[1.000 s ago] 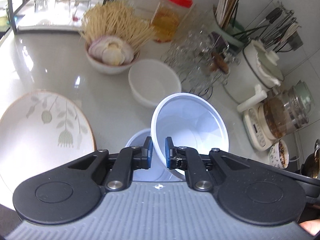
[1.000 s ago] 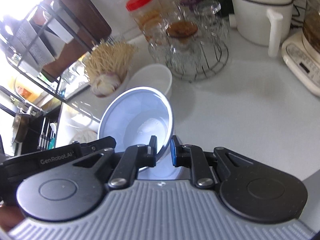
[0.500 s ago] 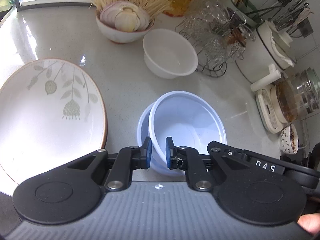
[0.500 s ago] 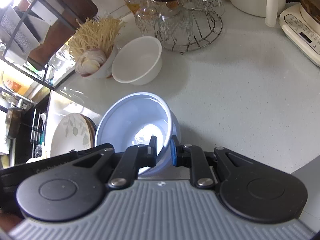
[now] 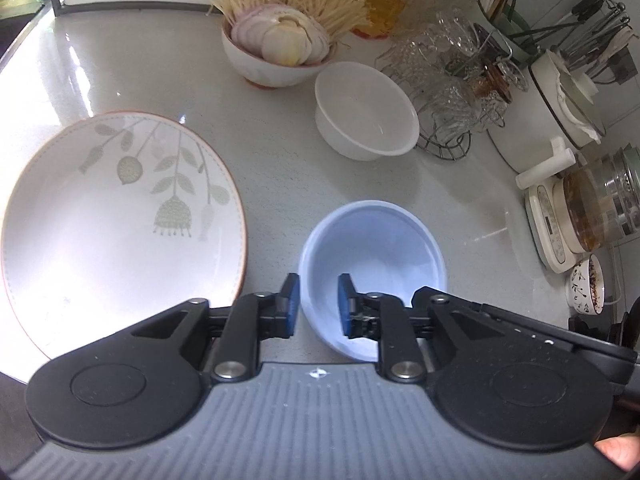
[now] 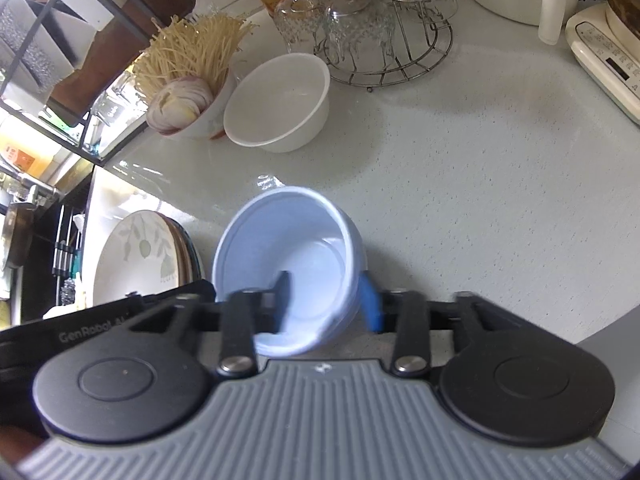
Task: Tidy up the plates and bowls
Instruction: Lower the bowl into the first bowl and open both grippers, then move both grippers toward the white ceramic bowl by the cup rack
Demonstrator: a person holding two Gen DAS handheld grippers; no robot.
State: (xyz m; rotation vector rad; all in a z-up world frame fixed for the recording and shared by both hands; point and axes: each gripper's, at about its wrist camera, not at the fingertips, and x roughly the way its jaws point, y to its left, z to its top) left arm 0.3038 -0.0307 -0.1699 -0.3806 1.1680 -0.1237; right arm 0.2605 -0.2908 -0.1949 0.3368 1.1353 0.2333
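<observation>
Opening, your left gripper and right gripper each straddle the blue bowl's rim, pads off it. The bowl sits on the counter, leaf-patterned plate just beside, white bowl beyond, bare counter between.

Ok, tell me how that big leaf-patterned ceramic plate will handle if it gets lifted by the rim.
The large leaf-patterned ceramic plate looks glazed and glossy, so it is probably slippery in a rim pinch. It is wide and shallow, so it is likely to sag or swing from one edge. Being ceramic, it would probably chip or break if dropped on the pale stone counter.
</observation>
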